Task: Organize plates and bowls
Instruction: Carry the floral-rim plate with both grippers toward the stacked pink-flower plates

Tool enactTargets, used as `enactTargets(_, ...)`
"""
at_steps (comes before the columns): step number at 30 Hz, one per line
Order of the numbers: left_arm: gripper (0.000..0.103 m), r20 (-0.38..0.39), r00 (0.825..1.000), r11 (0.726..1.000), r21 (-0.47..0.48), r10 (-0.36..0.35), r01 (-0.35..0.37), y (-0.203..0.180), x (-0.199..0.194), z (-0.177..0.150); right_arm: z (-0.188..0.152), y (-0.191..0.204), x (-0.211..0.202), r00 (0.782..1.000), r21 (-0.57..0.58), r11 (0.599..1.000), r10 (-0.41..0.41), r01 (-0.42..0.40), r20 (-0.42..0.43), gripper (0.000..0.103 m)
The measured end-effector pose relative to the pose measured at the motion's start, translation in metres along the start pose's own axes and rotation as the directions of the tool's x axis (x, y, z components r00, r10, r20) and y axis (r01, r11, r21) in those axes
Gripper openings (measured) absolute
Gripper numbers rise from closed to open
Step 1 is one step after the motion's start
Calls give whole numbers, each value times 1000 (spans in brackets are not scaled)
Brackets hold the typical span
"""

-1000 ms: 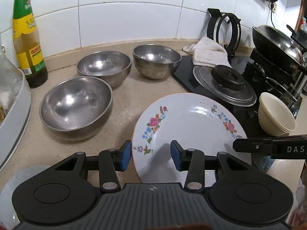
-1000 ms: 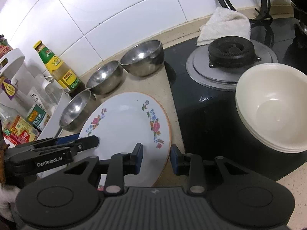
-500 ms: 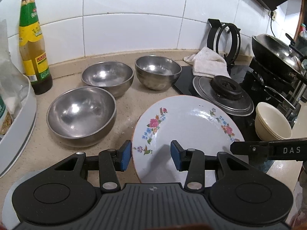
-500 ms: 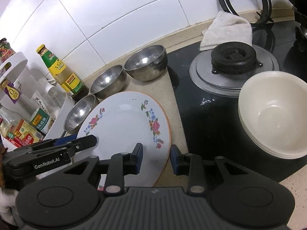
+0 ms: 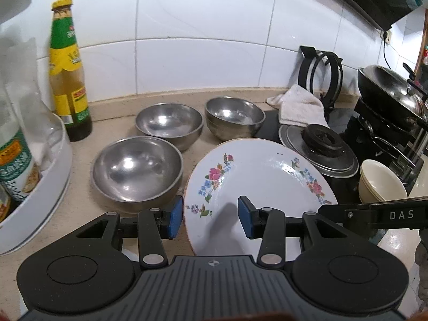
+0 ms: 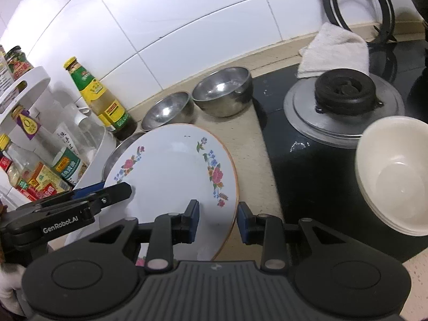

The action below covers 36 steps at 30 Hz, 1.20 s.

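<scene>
A white plate with a flower pattern (image 5: 262, 182) hangs tilted just above the counter, held at both sides. My left gripper (image 5: 210, 220) straddles its left rim, one blue pad outside the edge and the other over the face. My right gripper (image 6: 218, 222) clamps the opposite rim of the plate (image 6: 171, 171) the same way. Three steel bowls stand behind: a near one (image 5: 136, 168), a middle one (image 5: 168, 123) and a far one (image 5: 234, 116). The plate hides most of the near bowl in the right wrist view. A stack of cream bowls (image 6: 396, 171) sits on the black hob.
A sauce bottle (image 5: 68, 75) and a white turntable rack (image 5: 40, 182) of jars stand at the left. The gas burner (image 5: 319, 144), a white cloth (image 5: 299, 105) and a dark wok (image 5: 390, 88) fill the right. A tiled wall closes the back.
The plate has risen off the counter with both grippers on it and now overlaps the nearest steel bowl in the right wrist view. The left wrist view has lifted and pulled back.
</scene>
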State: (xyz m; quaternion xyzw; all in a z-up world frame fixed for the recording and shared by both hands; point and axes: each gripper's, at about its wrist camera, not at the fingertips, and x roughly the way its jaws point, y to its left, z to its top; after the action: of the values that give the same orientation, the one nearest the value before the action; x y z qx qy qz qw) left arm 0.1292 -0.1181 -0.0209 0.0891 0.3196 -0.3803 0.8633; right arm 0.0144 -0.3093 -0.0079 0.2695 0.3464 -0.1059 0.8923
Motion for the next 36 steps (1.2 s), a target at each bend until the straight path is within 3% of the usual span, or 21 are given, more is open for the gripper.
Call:
enactTargets(15,51,47,993,992,-78,105,-101,35,-42,-14,-3,44,18,995,-86,992,84,-88,-51,31)
enactTargets(25,51,48,978,970,-146,201,-192,65,-76,-34,-13,86,32,983,-160,973,153,-168,-100,31)
enactTargets(36,52,34,965,948,-199,260,-248,85,-102,-60,-31,117,41,969,-209,953,190,-220,-157,31)
